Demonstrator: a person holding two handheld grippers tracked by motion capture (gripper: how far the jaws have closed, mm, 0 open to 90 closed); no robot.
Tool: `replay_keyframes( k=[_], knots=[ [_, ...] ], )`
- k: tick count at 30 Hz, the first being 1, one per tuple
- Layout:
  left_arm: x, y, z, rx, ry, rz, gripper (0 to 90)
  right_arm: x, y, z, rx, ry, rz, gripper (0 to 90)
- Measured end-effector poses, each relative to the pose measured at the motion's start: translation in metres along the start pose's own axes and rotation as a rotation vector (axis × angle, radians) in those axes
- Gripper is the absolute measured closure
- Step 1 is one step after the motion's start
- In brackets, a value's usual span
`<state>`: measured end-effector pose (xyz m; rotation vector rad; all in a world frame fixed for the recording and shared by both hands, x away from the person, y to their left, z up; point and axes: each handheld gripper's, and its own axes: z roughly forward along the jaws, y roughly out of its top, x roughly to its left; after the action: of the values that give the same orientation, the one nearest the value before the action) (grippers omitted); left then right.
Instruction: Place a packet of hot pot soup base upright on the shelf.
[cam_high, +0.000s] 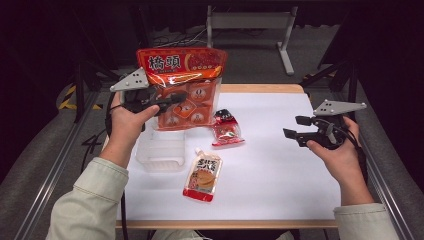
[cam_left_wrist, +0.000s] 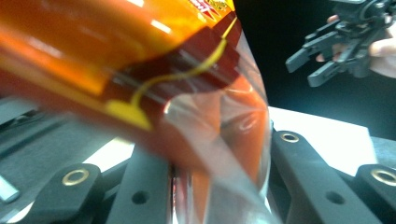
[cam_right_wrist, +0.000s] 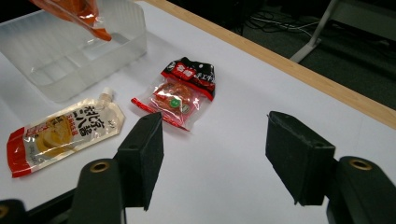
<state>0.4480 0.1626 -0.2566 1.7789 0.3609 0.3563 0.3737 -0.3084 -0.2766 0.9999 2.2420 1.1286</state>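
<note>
A large orange-red snack bag with a clear lower half hangs upright in the air above the table's back left. My left gripper is shut on its left side. In the left gripper view the bag is pinched between the two black jaws of that gripper. Over the table's right side my right gripper is held level and open, nothing between its jaws. The right gripper view shows the same gripper wide apart above bare white table.
A clear plastic container stands on the white table below the bag. A small red and black snack packet lies to its right. A spouted pouch lies flat nearer the front edge.
</note>
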Motion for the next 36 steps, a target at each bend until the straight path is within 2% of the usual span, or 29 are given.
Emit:
replay_keyframes(
  k=[8, 12, 21, 24, 27, 32, 35, 36],
  knots=[
    [0.010, -0.005, 0.001, -0.007, 0.052, -0.008, 70.5, -0.006, -0.006, -0.001, 0.003, -0.012, 0.013, 38.2],
    [0.014, -0.008, 0.002, 0.005, 0.111, -0.005, 70.5, -0.007, -0.008, 0.000, -0.004, -0.009, 0.020, 38.1],
    [0.026, -0.014, 0.002, -0.008, 0.127, -0.031, 70.4, -0.009, -0.010, 0.001, -0.001, -0.017, 0.028, 38.2],
    [0.031, -0.018, 0.001, -0.013, 0.154, -0.033, 70.5, -0.008, -0.010, 0.002, 0.000, -0.021, 0.023, 38.1],
    [0.038, -0.024, 0.000, -0.026, 0.167, -0.064, 70.5, -0.006, -0.010, 0.005, 0.000, -0.016, 0.015, 38.0],
    [0.043, -0.031, 0.000, -0.013, 0.198, -0.070, 70.5, -0.005, -0.009, 0.005, -0.011, -0.007, 0.011, 37.9],
    [0.045, -0.036, -0.001, -0.015, 0.236, -0.090, 70.5, -0.005, -0.009, 0.006, -0.008, -0.006, 0.013, 38.0],
    [0.045, -0.036, -0.001, -0.015, 0.236, -0.090, 70.5, -0.005, -0.009, 0.006, -0.008, -0.006, 0.013, 38.0]
  ],
)
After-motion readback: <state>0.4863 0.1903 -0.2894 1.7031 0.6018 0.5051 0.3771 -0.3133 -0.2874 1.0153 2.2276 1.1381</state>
